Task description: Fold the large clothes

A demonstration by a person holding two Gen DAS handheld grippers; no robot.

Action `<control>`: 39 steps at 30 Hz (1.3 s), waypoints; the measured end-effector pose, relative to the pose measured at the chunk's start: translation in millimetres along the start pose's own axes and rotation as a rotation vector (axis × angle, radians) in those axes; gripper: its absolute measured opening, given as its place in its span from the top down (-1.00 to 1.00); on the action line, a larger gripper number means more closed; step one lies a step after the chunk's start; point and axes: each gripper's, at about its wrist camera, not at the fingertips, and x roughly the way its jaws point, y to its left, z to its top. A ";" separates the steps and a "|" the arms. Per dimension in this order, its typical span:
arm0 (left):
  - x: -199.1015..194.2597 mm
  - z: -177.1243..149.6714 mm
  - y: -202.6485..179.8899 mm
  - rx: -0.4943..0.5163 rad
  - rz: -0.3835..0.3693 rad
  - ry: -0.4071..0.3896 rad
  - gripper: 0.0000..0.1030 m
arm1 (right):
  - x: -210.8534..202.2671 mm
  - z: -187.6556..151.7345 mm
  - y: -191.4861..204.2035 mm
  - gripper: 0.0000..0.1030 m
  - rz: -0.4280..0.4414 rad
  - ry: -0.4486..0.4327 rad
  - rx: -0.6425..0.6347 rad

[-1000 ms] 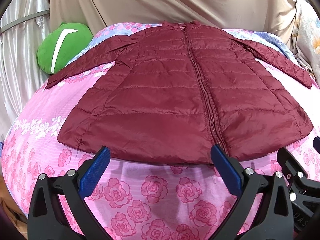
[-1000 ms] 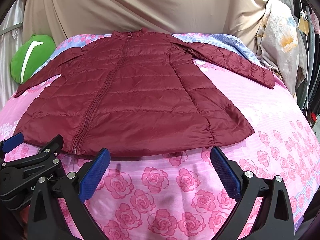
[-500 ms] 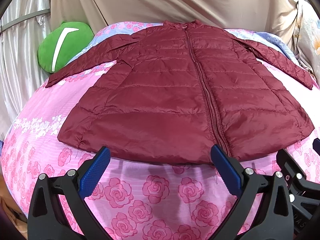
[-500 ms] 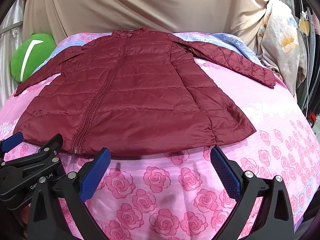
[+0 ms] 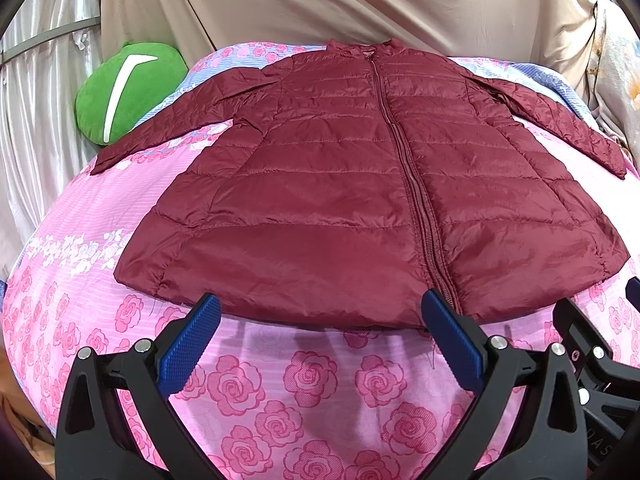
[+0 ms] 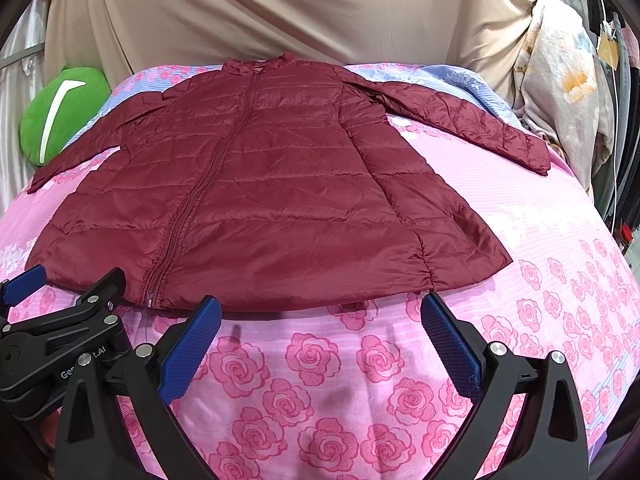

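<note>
Nearest the cameras, the left gripper and the right gripper hung side by side over the near edge of the bed, each with its fingers spread wide and holding nothing. Just beyond them the maroon puffer jacket lay flat and zipped along the bed's middle, hem toward the near edge, collar toward the far edge, both sleeves spread out to the sides. Its slick quilted shell looked likely to slide out of a shallow pinch, and a grab at the hem might catch only the top layer, or the rose-print sheet beneath. At the far left corner, a green cushion sat just beside one cuff and could snag it.
</note>
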 end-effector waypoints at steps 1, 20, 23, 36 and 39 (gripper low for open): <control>-0.1 -0.1 0.0 0.000 0.000 0.000 -0.90 | 0.0 0.6 -0.7 -0.90 0.001 0.000 0.000; 0.6 -0.1 0.5 0.001 0.001 0.000 -0.90 | 0.6 1.1 -2.5 -0.90 0.003 0.002 0.001; 0.8 -0.6 0.8 0.002 0.000 0.001 -0.90 | 1.0 0.5 -2.9 -0.90 0.005 0.003 0.002; 19.9 32.2 45.1 -0.064 -0.015 0.011 -0.91 | 25.1 41.0 -101.6 -0.90 -0.013 0.003 0.147; 28.5 50.0 63.8 -0.086 0.008 -0.002 -0.91 | 41.1 65.2 -153.5 -0.90 -0.061 0.001 0.212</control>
